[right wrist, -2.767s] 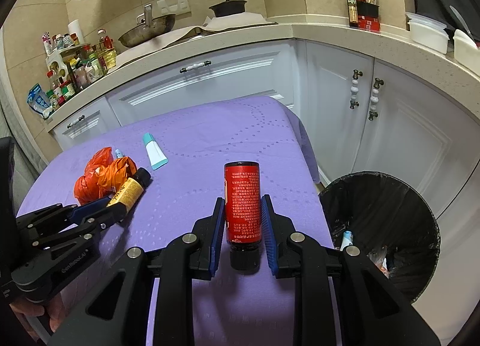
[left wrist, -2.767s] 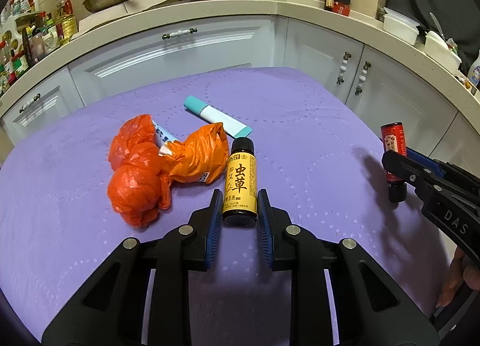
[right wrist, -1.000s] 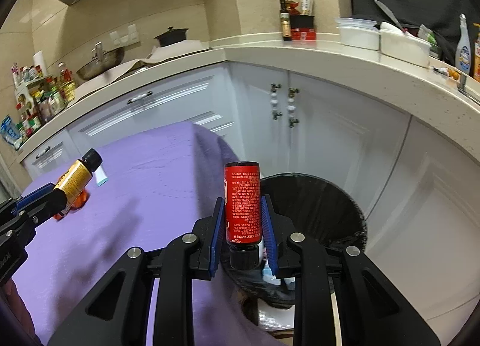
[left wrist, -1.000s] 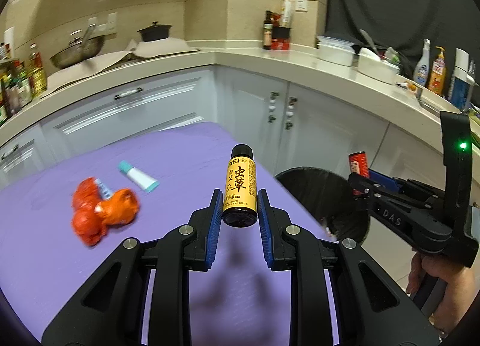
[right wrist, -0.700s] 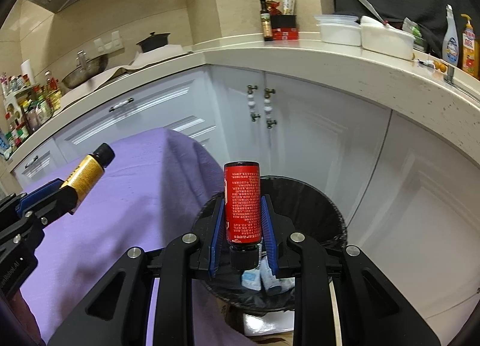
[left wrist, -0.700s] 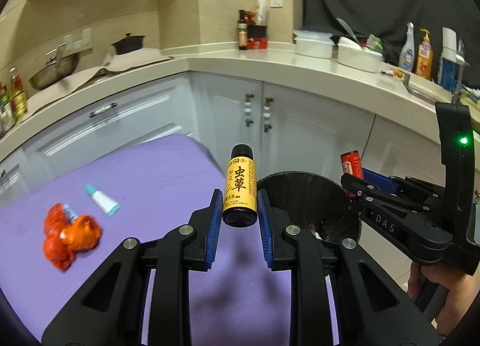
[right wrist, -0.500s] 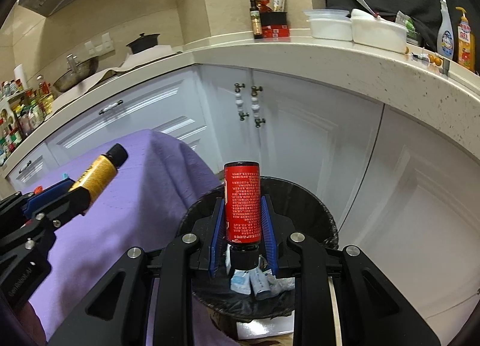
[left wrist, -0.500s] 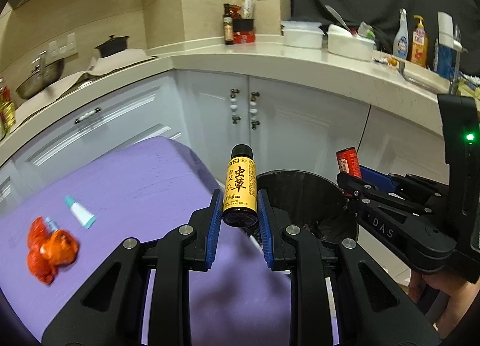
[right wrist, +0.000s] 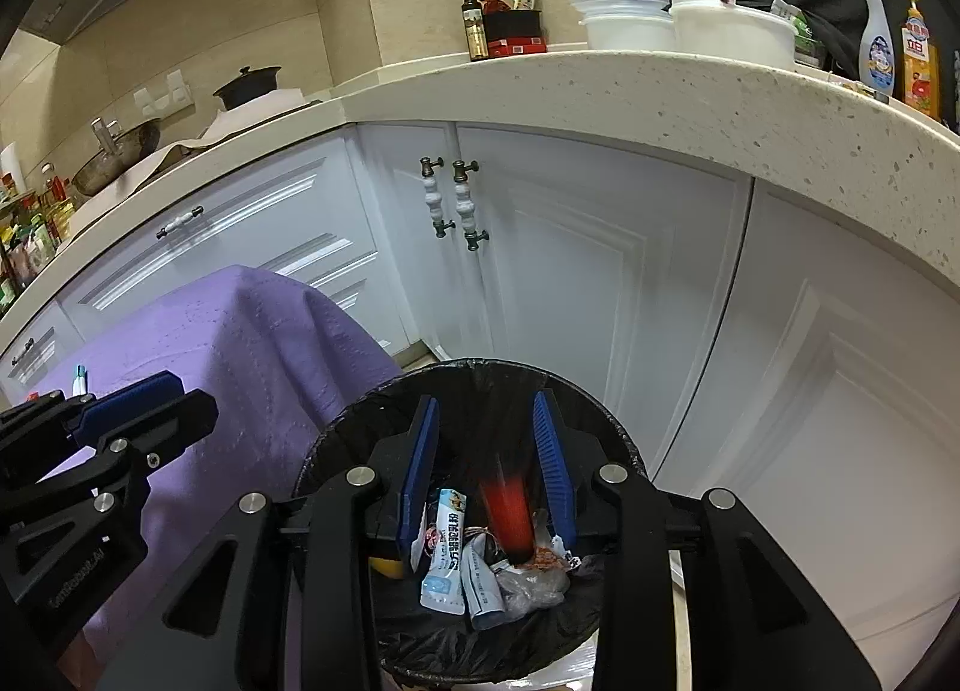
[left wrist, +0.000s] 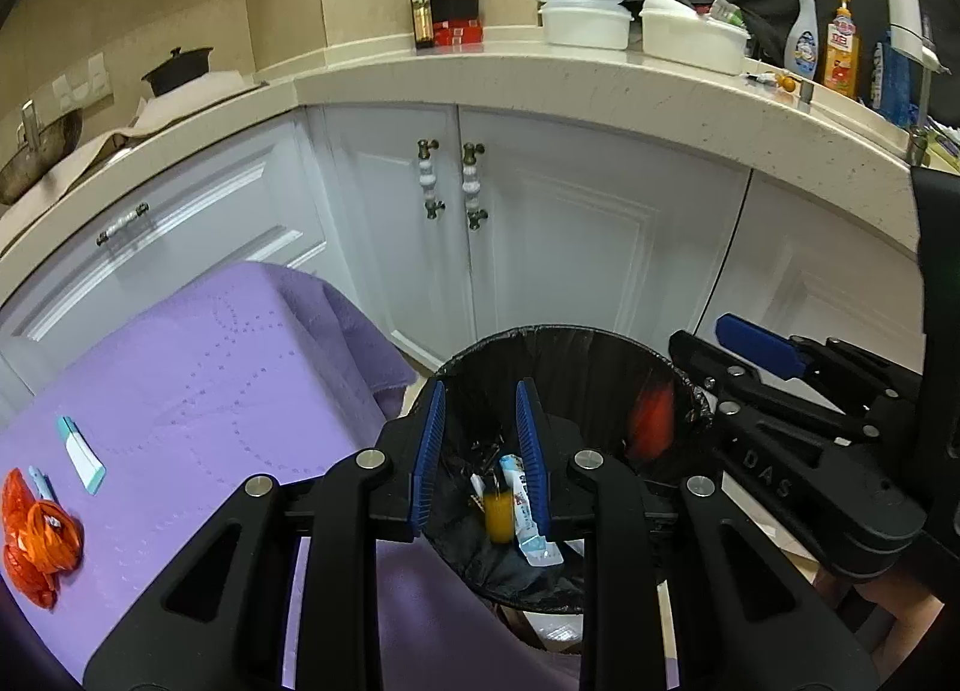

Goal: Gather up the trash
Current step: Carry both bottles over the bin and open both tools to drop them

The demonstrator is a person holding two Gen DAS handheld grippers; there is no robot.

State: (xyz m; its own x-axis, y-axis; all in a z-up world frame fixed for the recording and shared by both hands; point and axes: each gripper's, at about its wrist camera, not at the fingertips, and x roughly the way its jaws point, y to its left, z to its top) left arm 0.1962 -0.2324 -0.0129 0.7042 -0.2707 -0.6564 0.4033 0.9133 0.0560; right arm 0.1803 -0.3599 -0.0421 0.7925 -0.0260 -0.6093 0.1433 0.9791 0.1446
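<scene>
Both grippers hang open over a black-lined trash bin [left wrist: 576, 355] [right wrist: 336, 433]. My left gripper [left wrist: 480, 451] is empty; the yellow bottle [left wrist: 499, 517] is a blur dropping inside the bin below it. My right gripper [right wrist: 486, 463] is empty; the red can [right wrist: 507, 517] is a blur falling between its fingers into the bin, and also shows in the left wrist view [left wrist: 651, 421]. Several wrappers [right wrist: 447, 571] lie in the bin. On the purple table [left wrist: 198, 391], an orange plastic bag [left wrist: 39, 535] and a teal-capped tube [left wrist: 81, 454] lie at the left.
White cabinets [left wrist: 540, 223] stand right behind the bin, under a stone counter [right wrist: 660, 85] with bowls and bottles. The table's cloth corner [right wrist: 312, 343] hangs next to the bin's left rim. The right gripper body [left wrist: 810, 451] sits at the bin's right side.
Both grippers have moved over the bin and opened. The yellow bottle and the red can have left the fingers and are falling into the bin.
</scene>
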